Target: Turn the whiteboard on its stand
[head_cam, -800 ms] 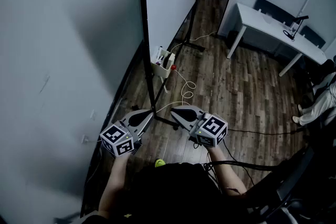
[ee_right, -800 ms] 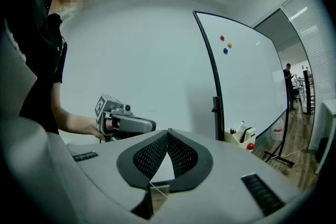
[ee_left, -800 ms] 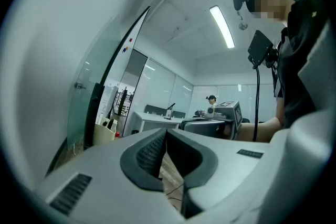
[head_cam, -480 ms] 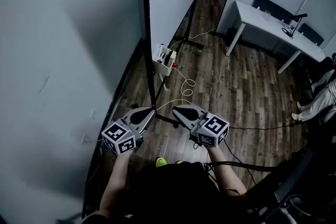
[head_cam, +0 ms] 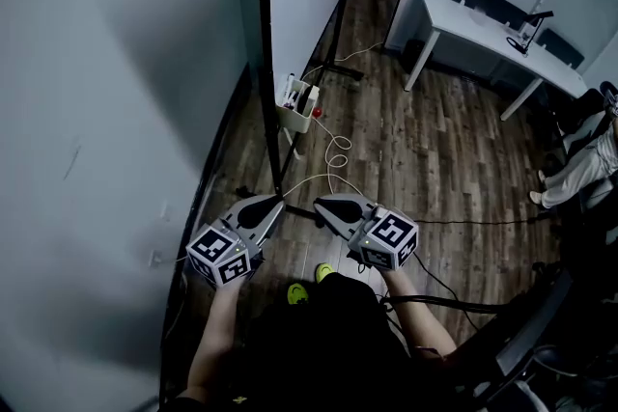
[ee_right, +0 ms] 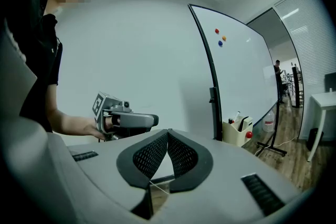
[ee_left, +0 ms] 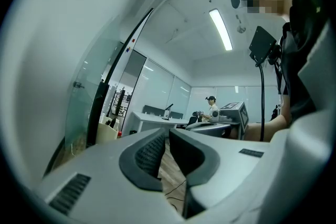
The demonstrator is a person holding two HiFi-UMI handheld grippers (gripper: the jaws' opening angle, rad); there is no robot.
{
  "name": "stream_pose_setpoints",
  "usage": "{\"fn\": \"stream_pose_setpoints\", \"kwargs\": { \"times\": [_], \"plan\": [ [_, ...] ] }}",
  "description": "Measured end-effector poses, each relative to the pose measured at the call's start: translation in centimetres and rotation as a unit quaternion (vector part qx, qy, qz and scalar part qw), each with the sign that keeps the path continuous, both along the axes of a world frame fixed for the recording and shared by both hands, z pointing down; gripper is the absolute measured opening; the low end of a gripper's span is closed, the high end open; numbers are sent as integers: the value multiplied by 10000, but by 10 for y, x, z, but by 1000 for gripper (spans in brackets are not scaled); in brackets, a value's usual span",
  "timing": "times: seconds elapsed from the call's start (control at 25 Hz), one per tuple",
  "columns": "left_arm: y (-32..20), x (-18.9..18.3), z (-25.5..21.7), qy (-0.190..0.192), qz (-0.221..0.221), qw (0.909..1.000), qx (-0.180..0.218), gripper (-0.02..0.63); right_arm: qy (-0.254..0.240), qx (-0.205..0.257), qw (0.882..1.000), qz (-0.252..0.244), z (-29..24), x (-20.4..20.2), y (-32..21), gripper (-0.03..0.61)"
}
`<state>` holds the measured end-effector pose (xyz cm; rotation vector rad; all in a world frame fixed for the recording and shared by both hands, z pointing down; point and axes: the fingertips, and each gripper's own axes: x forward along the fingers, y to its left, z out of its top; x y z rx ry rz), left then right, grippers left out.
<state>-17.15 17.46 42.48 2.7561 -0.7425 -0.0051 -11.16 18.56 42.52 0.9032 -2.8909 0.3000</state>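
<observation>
Whiteboard (head_cam: 307, 5) is seen edge-on at 12 o'clock from both claws, its tall black side bar (head_cam: 266, 63) ending just ahead of the left gripper (head_cam: 278, 206), the nearer one. Both that and the right gripper (head_cam: 321, 205) are clenched on nothing. Since earlier, the board is seen higher up and a second green shoe (head_cam: 325, 272) is shown.

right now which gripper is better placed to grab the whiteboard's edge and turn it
Left, probably. In the head view the left gripper lies beside the near black edge of the whiteboard; the right gripper sits farther off. Both are shut and empty.
</observation>
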Motion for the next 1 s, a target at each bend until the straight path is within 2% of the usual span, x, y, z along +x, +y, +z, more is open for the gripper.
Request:
{"fn": "stream_pose_setpoints", "kwargs": {
  "times": [0.36, 0.44, 0.72, 1.0],
  "plan": [
    [-13, -3, 3, 27, -109, 9999, -14, 23, 45, 5, 10000, 36, 6, 7, -13, 20],
    [-20, -2, 4, -10, -154, 9999, -35, 48, 23, -29, 10000, 39, 9, 9, -19, 20],
    [-51, -5, -9, -94, -317, 9994, 60, 57, -45, 14, 10000, 51, 7, 10, -51, 21],
    [-89, -2, -8, -133, -382, 9992, 10, 71, -60, -143, 9999, 1, 18, 13, -85, 23]
  ]
}}
